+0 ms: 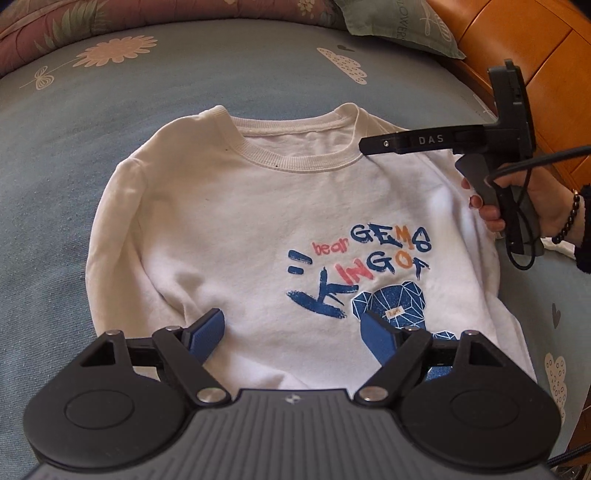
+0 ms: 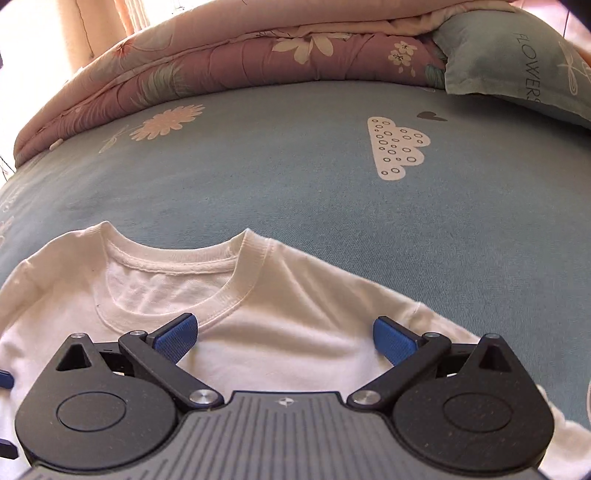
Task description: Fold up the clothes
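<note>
A bed [image 2: 295, 192] is seen covered by a blue-grey sheet [image 1: 110, 155] printed with pale daisies, white bubble-dotted clouds and small dark hearts. A folded quilt [image 2: 221, 62], dusty pink with white blossoms and green leaves, is piled along the far edge of the bed. A pale green pillow [image 2: 517, 59], lettered "FLOWERS", is propped beside the quilt at the far right corner. Orange-toned wooden panelling [image 1: 517, 44], divided by dark grooves, is shown behind the pillow in the left wrist view. Strong warm light is cast from the upper left in the right wrist view, where pale drapery [image 2: 92, 29] is washed out.
</note>
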Demonstrator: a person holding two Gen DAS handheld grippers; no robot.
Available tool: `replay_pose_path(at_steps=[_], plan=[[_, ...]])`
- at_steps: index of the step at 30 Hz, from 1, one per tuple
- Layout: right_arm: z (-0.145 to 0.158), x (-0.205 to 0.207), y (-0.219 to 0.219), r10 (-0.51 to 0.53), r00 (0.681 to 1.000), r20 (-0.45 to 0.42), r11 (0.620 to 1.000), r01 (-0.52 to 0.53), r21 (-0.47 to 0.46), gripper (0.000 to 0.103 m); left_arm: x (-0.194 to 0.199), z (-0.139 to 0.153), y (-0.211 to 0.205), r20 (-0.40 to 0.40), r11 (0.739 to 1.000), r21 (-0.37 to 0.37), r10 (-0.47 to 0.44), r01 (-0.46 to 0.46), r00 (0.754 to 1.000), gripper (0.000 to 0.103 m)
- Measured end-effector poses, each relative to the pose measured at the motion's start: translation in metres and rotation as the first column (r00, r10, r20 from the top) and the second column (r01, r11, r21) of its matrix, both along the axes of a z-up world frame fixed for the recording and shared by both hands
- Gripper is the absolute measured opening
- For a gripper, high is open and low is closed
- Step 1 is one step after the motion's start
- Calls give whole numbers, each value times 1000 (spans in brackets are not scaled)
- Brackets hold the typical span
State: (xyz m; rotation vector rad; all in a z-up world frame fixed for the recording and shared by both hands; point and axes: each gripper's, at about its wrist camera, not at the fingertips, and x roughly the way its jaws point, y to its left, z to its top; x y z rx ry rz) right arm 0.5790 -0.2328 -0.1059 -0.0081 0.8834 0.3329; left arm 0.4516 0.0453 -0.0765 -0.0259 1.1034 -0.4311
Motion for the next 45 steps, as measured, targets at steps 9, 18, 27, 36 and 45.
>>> replay_pose_path(at_steps=[9, 18, 27, 36, 45], plan=[[0, 11, 7, 22, 999, -28, 998, -23, -59, 103, 21, -9, -1, -14, 999, -39, 31, -32, 999, 84], [52, -54, 2, 87, 994, -66, 991, -79, 109, 103, -17, 27, 16, 28, 995, 42, 88, -89, 996, 84], [80, -193, 47, 286, 942, -175, 954, -264, 141, 103, -84, 54, 46, -14, 966, 130, 226, -223, 974, 84], [79, -282, 120, 531, 812, -242, 836, -549, -9, 103, -150, 62, 63, -97, 937, 170, 325, -306, 941, 84], [83, -236, 60, 266, 945, -188, 942, -296, -157, 103, -165, 54, 48, -119, 947, 116, 313, -300, 942, 84]])
